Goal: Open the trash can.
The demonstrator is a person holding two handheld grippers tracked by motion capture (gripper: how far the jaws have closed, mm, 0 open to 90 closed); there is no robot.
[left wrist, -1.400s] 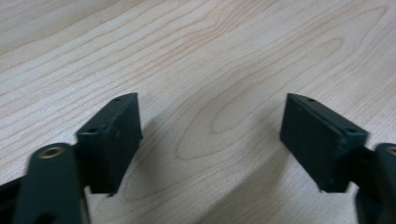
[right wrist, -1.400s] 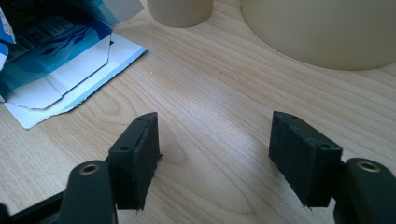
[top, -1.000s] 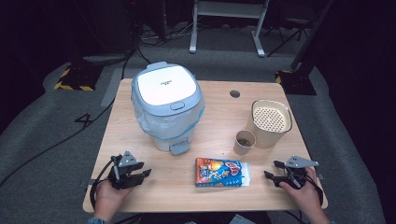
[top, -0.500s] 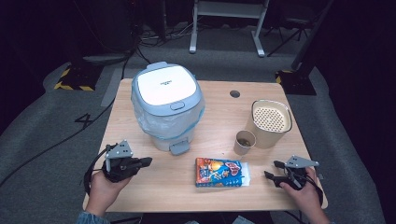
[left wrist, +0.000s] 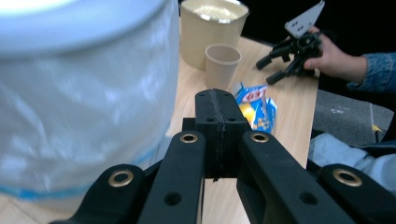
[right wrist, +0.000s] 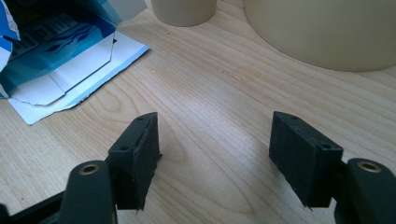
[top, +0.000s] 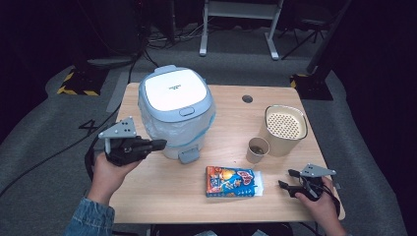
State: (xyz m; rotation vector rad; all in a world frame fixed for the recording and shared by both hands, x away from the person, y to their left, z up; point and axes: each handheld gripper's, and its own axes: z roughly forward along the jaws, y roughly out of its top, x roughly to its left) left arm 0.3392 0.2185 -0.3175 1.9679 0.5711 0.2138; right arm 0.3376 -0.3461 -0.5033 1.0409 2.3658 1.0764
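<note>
Holding the left gripper (top: 158,144) beside the bin (top: 176,112), we see its jaws pressed together on nothing, tips just short of the bin's bagged wall, though contact is hard to judge. We keep the right gripper (top: 286,179) low on the table (top: 231,110), jaws spread and empty; the box (top: 233,181) lies near its tips, and the cup (top: 257,150) beyond.

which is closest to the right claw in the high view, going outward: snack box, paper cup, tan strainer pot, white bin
1. snack box, just to the left of the right claw, at the table's near edge.
2. paper cup, up and left of it.
3. tan strainer pot, behind the cup, farther back.
4. white bin, far across on the table's left half.
</note>
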